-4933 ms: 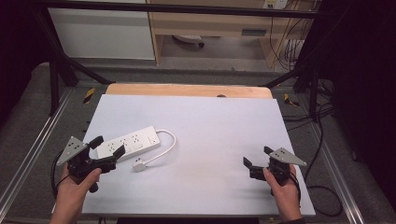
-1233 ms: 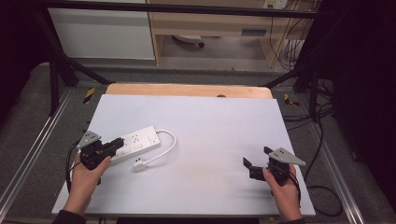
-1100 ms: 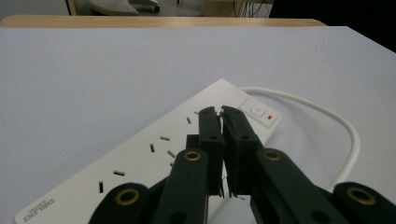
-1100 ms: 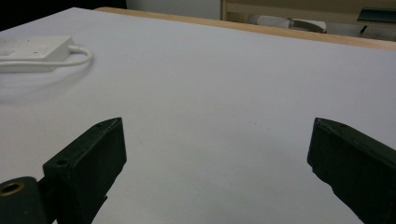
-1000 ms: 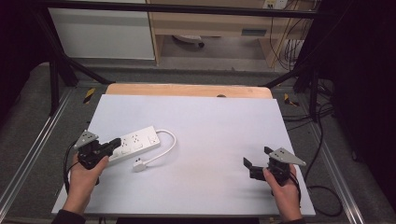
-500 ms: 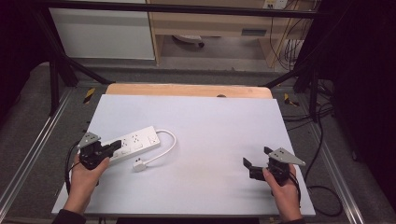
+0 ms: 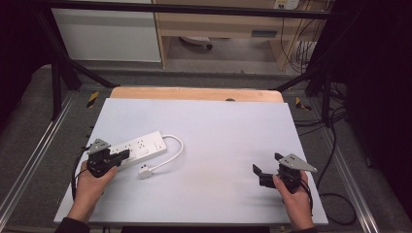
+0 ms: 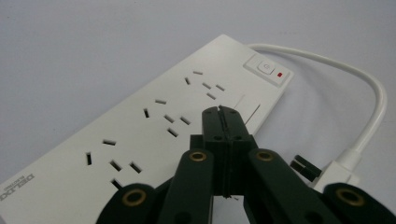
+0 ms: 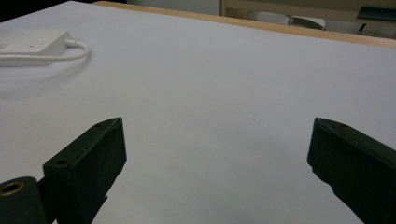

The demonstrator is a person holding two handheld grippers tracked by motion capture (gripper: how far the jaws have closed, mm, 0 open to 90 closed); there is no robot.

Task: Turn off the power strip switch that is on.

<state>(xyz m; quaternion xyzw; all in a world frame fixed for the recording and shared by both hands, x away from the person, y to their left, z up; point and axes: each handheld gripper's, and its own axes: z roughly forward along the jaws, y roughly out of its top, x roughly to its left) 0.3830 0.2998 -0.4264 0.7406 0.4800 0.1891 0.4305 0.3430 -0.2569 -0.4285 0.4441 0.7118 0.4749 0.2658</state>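
Note:
A white power strip (image 7: 141,145) lies on the table's left side, its cable (image 7: 176,148) looping round to a white plug (image 7: 144,171) in front of it. My left gripper (image 7: 122,154) is shut with nothing between its jaws, and its tip hangs over the strip's left part. In the left gripper view the closed tip (image 8: 219,113) sits above the socket face (image 8: 140,140), short of the switch (image 8: 265,68) with its red light. Whether it touches the strip I cannot tell. My right gripper (image 7: 266,164) rests open at the front right, far from the strip (image 9: 32,42), jaws wide apart (image 9: 215,135).
The pale table top (image 7: 228,131) has a wooden strip (image 7: 194,93) along its far edge. Metal frame rails run down both sides, and cables lie on the floor at the right (image 7: 335,204). Cabinets stand beyond the table.
Since the earliest frame my left gripper has shut and shifted right onto the strip's left end. Over the last second nothing visibly moved. The right gripper stayed put.

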